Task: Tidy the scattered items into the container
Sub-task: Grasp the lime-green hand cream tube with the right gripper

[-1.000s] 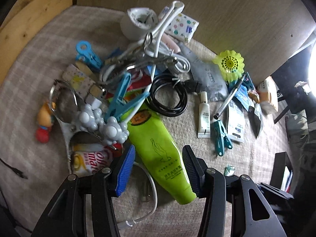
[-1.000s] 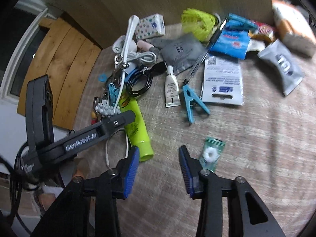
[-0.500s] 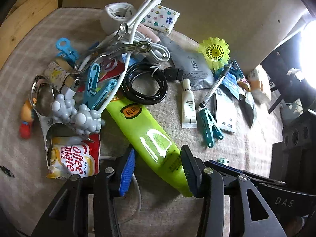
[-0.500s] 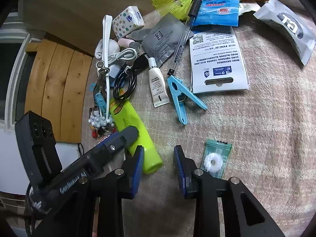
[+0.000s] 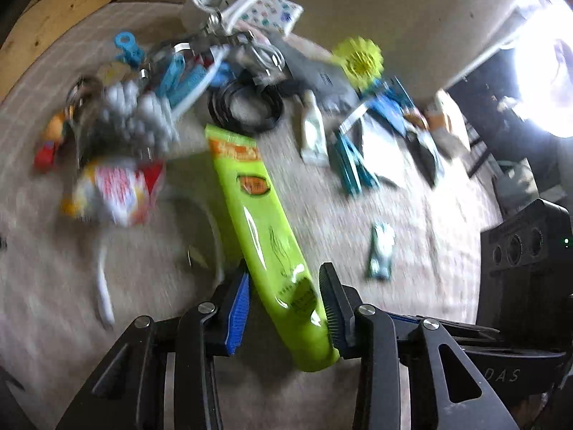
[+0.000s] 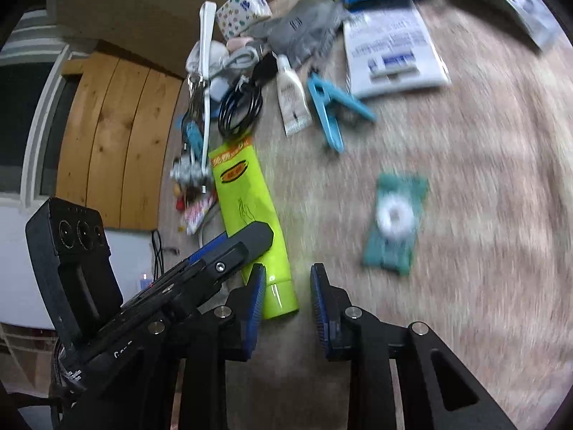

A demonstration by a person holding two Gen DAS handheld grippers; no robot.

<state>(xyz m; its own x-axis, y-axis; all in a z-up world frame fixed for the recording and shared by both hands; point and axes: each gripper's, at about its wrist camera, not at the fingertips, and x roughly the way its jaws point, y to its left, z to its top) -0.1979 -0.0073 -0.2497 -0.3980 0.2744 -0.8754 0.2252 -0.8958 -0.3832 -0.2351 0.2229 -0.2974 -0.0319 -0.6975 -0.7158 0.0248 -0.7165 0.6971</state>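
On my left wrist view the left hand-held gripper (image 5: pixel 284 299) straddles the lower end of the green tube (image 5: pixel 265 236), its jaws apart with a pad on each side of the tube; blur keeps me from telling whether the pads touch it, so I cannot tell if it grips. The tube lies on the cloth-covered bench (image 5: pixel 422 222), running from the jaws toward 11 o'clock, its crimped end near the black cable coil (image 5: pixel 245 109). At 9 o'clock from the tube sits a red and white sachet (image 5: pixel 118 188), and at 2 o'clock a blue peg (image 5: pixel 349 168) beside a small white tube (image 5: pixel 313 132). On my right wrist view the right hand-held gripper (image 6: pixel 288 299) is open and holds nothing, its left pad just beside the tube's cap end (image 6: pixel 281 301). A green candy wrapper (image 6: pixel 395 224) lies at 1 o'clock from those jaws, apart from the rest. The container is in neither view.
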